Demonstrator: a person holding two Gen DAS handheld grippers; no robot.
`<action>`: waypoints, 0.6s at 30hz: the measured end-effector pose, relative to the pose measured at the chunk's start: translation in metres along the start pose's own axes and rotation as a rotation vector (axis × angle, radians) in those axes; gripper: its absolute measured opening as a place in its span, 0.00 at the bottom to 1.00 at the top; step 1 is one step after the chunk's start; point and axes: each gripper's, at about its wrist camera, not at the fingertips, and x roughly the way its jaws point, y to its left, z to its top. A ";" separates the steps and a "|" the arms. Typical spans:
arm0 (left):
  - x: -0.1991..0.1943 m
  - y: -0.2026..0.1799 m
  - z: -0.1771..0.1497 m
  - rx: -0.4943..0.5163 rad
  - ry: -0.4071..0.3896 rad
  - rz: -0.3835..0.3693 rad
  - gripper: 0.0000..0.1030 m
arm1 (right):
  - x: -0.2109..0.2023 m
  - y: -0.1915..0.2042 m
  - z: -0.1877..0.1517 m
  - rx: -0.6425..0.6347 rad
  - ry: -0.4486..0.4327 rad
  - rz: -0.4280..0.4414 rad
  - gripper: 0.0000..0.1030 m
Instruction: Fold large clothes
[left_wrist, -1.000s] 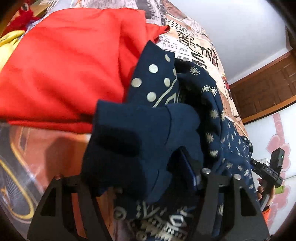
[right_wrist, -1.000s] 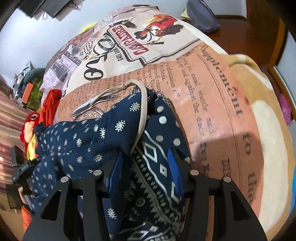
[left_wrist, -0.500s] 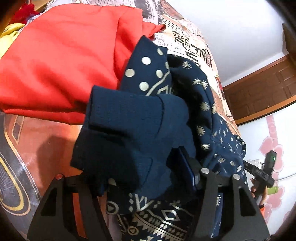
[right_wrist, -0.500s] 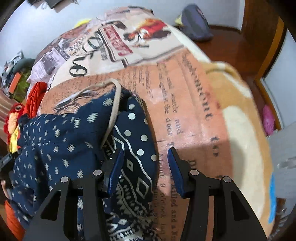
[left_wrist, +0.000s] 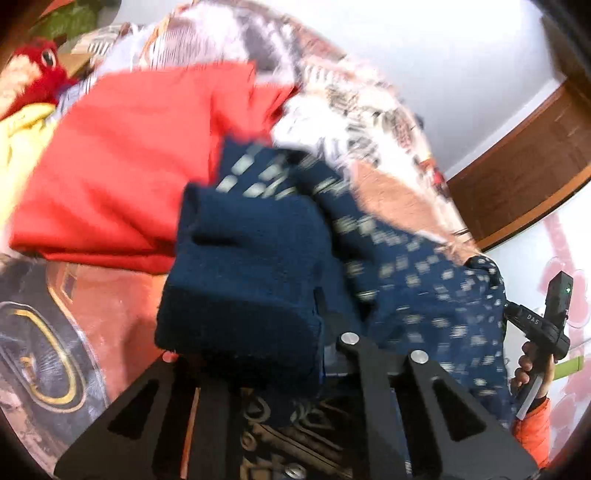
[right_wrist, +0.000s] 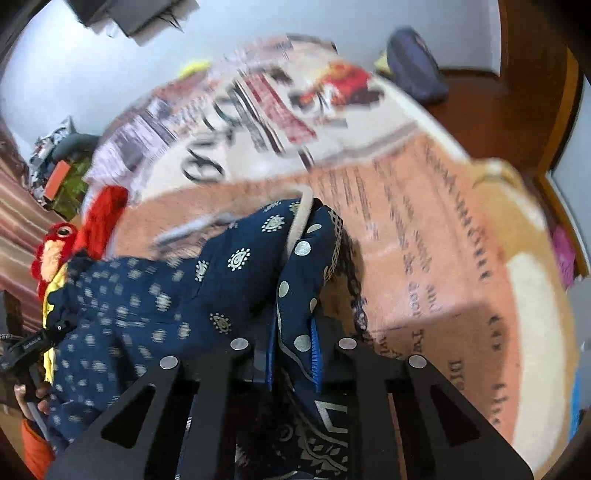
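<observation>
A navy garment with a pale dot and geometric print (right_wrist: 177, 295) hangs between my two grippers above the bed. My left gripper (left_wrist: 295, 343) is shut on a thick plain navy band of it (left_wrist: 251, 273), which drapes over the jaws and hides the fingertips. My right gripper (right_wrist: 293, 354) is shut on a dotted edge of the same garment (right_wrist: 299, 291), pinched between the blue pads (right_wrist: 314, 350). A cream drawstring (right_wrist: 297, 225) runs along the cloth. The right gripper's handle and the holding hand (left_wrist: 543, 332) show in the left wrist view.
The bed is covered by a newspaper-print blanket (right_wrist: 424, 229). A red garment (left_wrist: 122, 162) lies folded to the left, beside a yellow cloth (left_wrist: 18, 147) and a red plush toy (left_wrist: 33, 77). A dark bag (right_wrist: 417, 70) sits on the wooden floor beyond the bed.
My right gripper closed on the dotted edge of the navy garment; before it was open around it. Both grippers have moved, and the views are blurred. The left grip is unchanged.
</observation>
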 end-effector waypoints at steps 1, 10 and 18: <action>-0.010 -0.007 0.001 0.026 -0.025 0.014 0.14 | -0.011 0.005 0.001 -0.010 -0.023 0.009 0.13; -0.106 -0.062 0.010 0.177 -0.251 0.026 0.11 | -0.107 0.080 0.012 -0.167 -0.224 0.049 0.12; -0.190 -0.078 0.037 0.222 -0.434 0.000 0.11 | -0.171 0.128 0.037 -0.267 -0.387 0.078 0.12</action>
